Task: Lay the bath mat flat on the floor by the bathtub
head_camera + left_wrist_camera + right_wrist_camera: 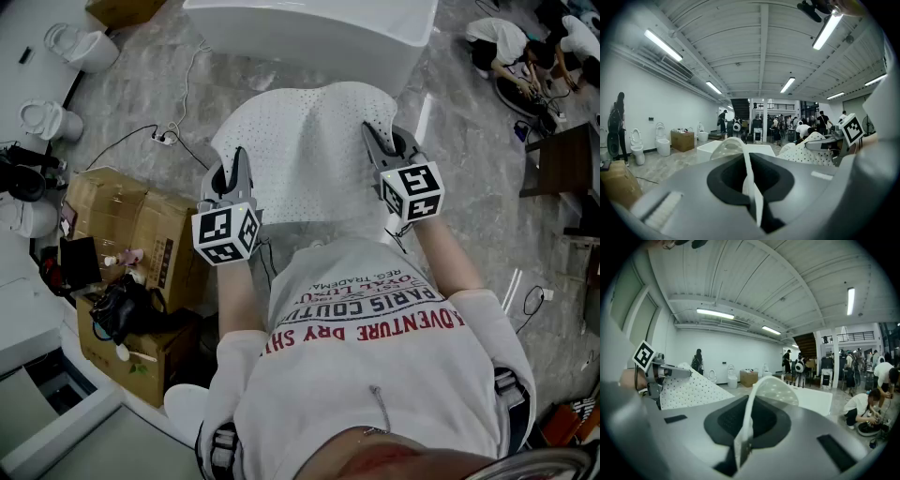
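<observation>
A white perforated bath mat [305, 155] hangs in the air in front of the person, stretched between both grippers. My left gripper [238, 161] is shut on the mat's near left corner, and its thin edge [751, 180] shows pinched between the jaws. My right gripper [373, 139] is shut on the near right corner, where the mat edge [746, 427] stands up between the jaws. The white bathtub [314, 33] lies just beyond the mat's far edge. In each gripper view the other gripper appears with the dotted mat [689, 387] draped from it.
Cardboard boxes [131, 230] and a black bag [127, 309] stand at the left. Toilets [80, 47] line the far left, with a cable and power strip [166, 138] on the marble floor. People crouch at the far right [511, 47], by a dark table [567, 164].
</observation>
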Motion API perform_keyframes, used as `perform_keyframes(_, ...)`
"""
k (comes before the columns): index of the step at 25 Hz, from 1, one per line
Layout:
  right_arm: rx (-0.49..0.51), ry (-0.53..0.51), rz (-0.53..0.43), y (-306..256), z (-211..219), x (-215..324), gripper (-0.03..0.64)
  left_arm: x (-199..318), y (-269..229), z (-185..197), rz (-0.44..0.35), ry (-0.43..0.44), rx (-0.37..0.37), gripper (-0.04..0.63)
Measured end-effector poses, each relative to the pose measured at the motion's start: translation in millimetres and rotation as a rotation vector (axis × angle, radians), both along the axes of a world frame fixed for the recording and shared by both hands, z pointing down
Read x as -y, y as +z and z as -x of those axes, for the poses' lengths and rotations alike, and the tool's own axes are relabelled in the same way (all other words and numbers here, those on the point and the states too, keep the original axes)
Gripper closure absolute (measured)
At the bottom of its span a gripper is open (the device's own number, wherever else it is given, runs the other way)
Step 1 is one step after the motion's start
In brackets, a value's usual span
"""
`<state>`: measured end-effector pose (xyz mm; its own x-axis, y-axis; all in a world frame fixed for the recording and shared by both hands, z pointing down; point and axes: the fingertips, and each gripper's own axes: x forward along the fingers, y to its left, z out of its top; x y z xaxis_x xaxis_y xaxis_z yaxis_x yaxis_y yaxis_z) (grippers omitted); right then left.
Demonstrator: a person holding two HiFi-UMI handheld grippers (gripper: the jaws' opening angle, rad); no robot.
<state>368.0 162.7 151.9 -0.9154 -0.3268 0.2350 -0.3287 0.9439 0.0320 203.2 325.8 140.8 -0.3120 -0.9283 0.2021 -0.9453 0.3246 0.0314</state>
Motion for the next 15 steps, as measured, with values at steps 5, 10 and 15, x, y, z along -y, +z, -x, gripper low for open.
perform_keyframes(5,-0.006,0.003,0.014,2.3,0.0,1.6,0.598,-1.5,-0.6,4.2,-0.001,-0.011,-0.012,0.577)
perform_keyframes(10,-0.013,0.01,0.025,7.1,4.9,1.4,0.598,-2.1,3.3,11.5,0.002,-0.013,-0.023,0.577)
perform_keyframes(15,-0.029,0.021,0.062,15.3,14.0,-1.0,0.598,-5.3,10.7,22.3,0.006,-0.016,-0.046,0.577)
